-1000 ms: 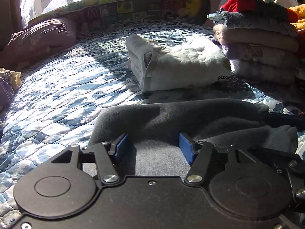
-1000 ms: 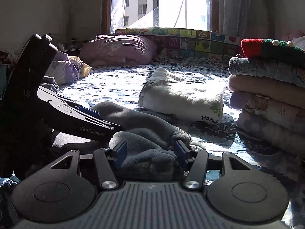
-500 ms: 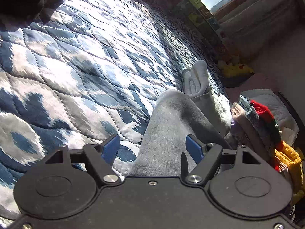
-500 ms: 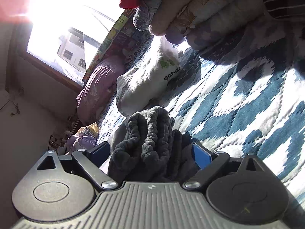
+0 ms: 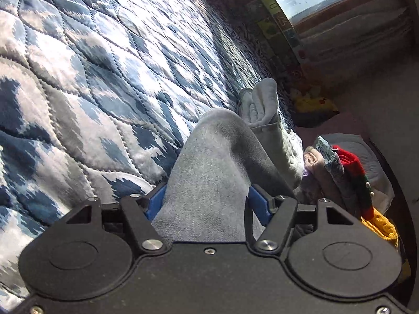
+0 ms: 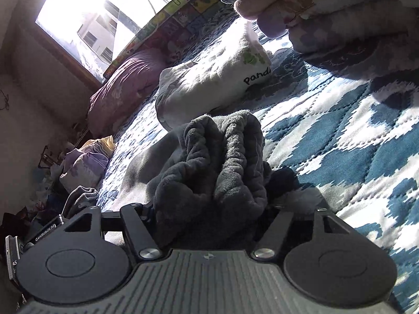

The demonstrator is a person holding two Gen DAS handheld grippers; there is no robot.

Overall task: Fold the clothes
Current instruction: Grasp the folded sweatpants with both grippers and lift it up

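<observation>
Both tongs, left & right, clamped on dark grey fleece garment lifted over quilted bed; keep grips level w/ edges aligned, lay beside folded white panda top.

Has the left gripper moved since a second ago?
Yes. The left gripper has rolled: the folded white garment sat level dead ahead, and now sits tilted to the right. The blue fingers have also closed on the grey garment.

My left gripper clamps grey fleece, blue pads pressed on both sides; quilt tilts beneath; white bundle beyond, stack at right.
</observation>
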